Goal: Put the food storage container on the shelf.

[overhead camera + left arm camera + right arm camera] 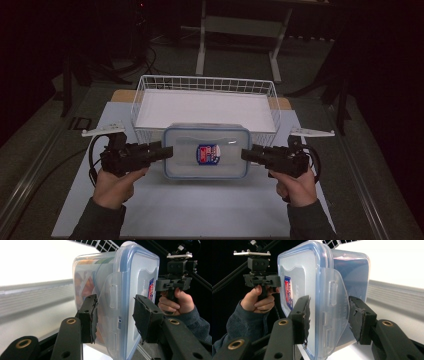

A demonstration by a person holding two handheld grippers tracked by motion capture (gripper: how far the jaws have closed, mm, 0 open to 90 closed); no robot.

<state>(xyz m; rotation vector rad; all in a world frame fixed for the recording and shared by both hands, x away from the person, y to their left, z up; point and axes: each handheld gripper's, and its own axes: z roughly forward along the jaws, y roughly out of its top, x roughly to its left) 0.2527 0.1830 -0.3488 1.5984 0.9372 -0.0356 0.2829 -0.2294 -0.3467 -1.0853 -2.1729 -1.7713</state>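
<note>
One clear plastic box (207,152) with a blue-rimmed lid sits at the centre of the frame, carrying one red and blue label (207,154). One white wire basket (205,84) stands just above it, at upper centre. Two tools: the left tool (167,152) at centre left, the right tool (246,154) at centre right. Two hands hold them, the left hand (114,186) at lower left and the right hand (297,187) at lower right. One white surface (200,210) carries it all.
</note>
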